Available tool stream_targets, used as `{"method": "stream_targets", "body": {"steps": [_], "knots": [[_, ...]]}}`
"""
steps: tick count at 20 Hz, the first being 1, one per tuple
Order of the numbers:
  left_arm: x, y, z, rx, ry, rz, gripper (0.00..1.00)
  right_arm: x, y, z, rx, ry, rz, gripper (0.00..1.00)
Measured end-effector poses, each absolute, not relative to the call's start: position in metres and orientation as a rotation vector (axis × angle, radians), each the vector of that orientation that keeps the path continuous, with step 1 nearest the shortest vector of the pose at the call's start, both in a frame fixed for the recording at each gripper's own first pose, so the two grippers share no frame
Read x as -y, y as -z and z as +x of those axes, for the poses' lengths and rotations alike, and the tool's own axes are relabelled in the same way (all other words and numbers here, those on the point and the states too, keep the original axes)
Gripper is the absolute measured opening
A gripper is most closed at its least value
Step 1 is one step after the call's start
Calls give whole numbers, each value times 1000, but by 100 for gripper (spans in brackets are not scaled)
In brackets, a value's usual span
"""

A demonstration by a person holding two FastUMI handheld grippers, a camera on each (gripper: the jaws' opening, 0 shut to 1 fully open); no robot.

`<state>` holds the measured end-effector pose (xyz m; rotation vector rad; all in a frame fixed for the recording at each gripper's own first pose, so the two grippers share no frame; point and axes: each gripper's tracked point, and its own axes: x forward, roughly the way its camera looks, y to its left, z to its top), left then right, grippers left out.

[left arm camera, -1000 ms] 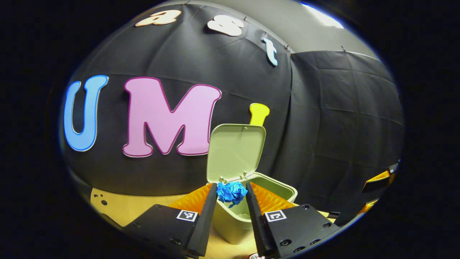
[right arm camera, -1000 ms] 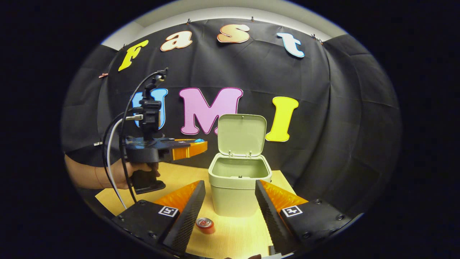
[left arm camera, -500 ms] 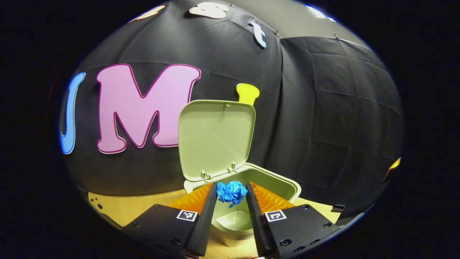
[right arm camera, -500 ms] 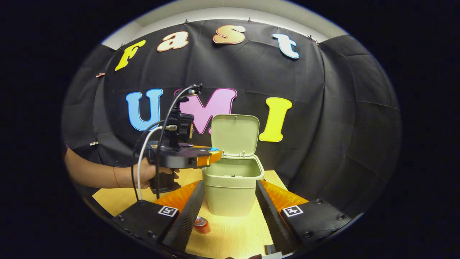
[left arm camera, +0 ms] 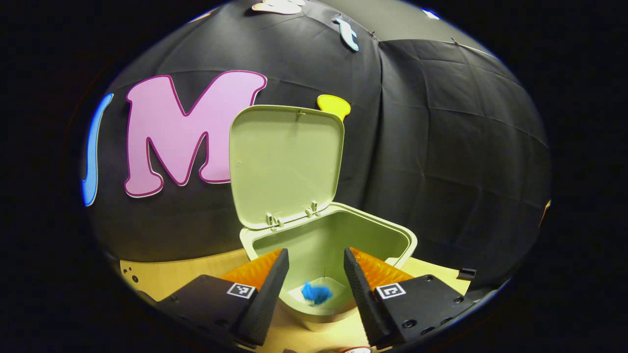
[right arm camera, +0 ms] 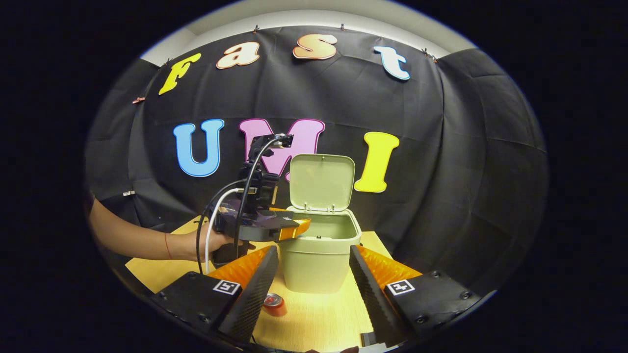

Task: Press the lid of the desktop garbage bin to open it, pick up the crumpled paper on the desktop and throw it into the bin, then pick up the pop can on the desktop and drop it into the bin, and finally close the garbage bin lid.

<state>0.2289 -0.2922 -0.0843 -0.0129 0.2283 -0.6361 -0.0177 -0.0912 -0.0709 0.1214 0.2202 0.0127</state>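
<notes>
Standing on the table [right arm camera: 324, 318], the bin [right arm camera: 319, 260] has its lid [left arm camera: 284, 162] upright and open, and the left tool [left arm camera: 314, 274] hangs over the mouth with fingers apart and nothing between them, the blue paper [left arm camera: 316, 293] blurred low inside the bin. The paper step looks done, judging by that. Next comes the can [right arm camera: 274, 304], lying on the table before the bin between the right tool's [right arm camera: 314, 274] spread, empty fingers; that calls for lowering a tool around it and clamping squarely.
</notes>
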Motion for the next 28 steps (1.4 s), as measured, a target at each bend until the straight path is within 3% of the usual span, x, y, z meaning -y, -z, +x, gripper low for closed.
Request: {"method": "stream_targets", "body": {"steps": [12,20,28], "knots": [[254,48,189,-147,632,-97,96,69,84,-20,-264,-80,141,92],[170,23,147,-72,447,-109,96,31,138,-20,-393,-226,122,92],[102,51,106,-144,290,-146,95,-2,203,-10,-520,-349,44,92]]}}
